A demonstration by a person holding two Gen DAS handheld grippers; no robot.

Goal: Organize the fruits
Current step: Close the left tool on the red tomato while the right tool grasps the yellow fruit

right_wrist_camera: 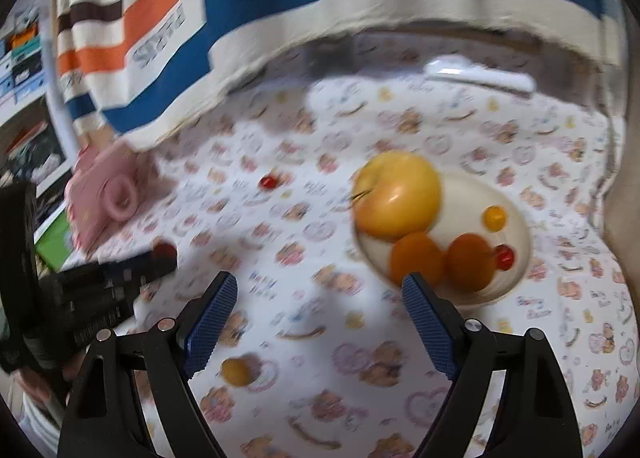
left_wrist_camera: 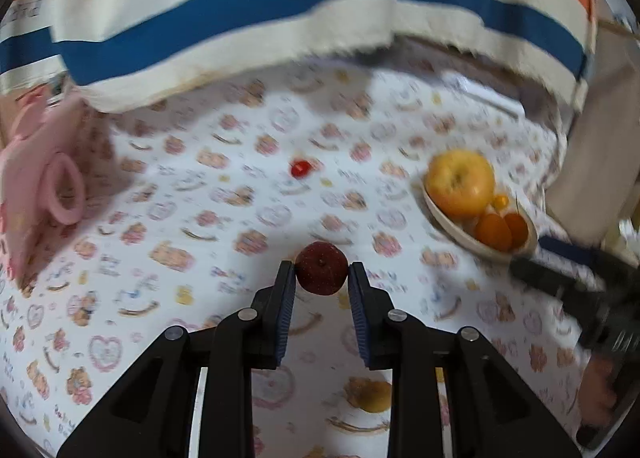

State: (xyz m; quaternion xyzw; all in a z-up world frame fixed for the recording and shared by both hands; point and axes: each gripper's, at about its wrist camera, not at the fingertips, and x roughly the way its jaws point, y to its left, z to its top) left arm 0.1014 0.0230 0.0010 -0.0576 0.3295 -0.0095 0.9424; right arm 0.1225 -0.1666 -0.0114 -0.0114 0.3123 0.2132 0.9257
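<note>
Left wrist view: left tool (left_wrist_camera: 322,272) clenched on dark-red fruit (left_wrist_camera: 321,267), seemingly an apple.

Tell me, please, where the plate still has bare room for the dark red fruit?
The plate is crowded on its near-left side by the yellow apple and two orange fruits. Bare plate shows along the far-right rim, beyond the small yellow tomato.

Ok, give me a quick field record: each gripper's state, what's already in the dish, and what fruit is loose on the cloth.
left gripper: shut on dark red fruit
right gripper: open, nothing between the pads
dish: yellow apple, two orange fruits, small yellow tomato, small red tomato
loose on cloth: red cherry tomato, small yellow fruit
image quality: motion-blurred
</note>
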